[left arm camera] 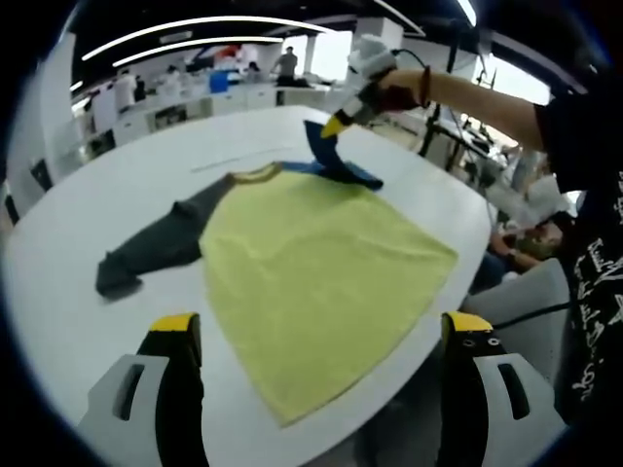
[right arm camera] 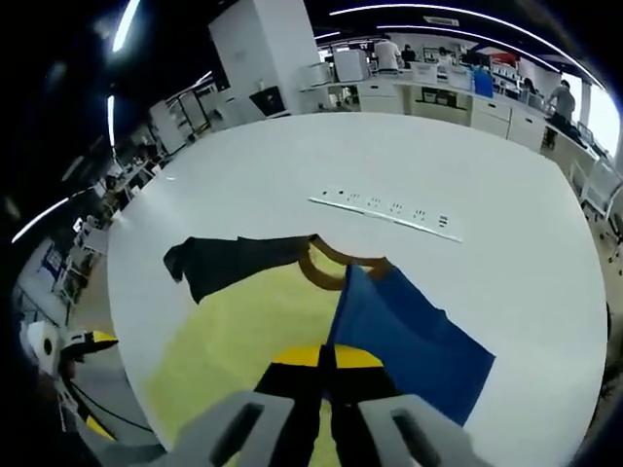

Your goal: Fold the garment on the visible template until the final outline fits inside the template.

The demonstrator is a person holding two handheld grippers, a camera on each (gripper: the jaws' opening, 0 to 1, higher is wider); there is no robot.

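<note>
White and wide, the desk [left arm camera: 117,195] is carrying a yellow garment [left arm camera: 311,282] spread flat, and its near hem is reaching almost to the desk's edge in the left gripper view — the first risk, since any tug toward the person could be sending cloth sliding off and out of the workspace. Nearest to that camera, the left gripper [left arm camera: 321,336] is hovering over the hem with its jaws standing wide apart and gripping nothing, so one side of the fabric is lying unanchored. In the right gripper view, the right gripper [right arm camera: 328,375] is pinching the blue sleeve [right arm camera: 409,336] with its jaws closed tight on the cloth; the same sleeve is rising off the desk in the left gripper view, lifted near the collar. I judge that if this pull is carrying on without the other side being pinned, the whole body could be dragging or bunching rather than creasing cleanly, and the outline would be ending up skewed. Farther out, the dark sleeve [left arm camera: 156,248] is lying stretched away from the body — it is sticking out well beyond the yellow panel and would be spoiling the final shape if left. No template outline is discernible under the cloth, so misjudging the fold line is another hazard. Beyond the collar [right arm camera: 341,263] a white power strip [right arm camera: 384,209] is lying on the desk, near enough that a swung sleeve could be catching it.
</note>
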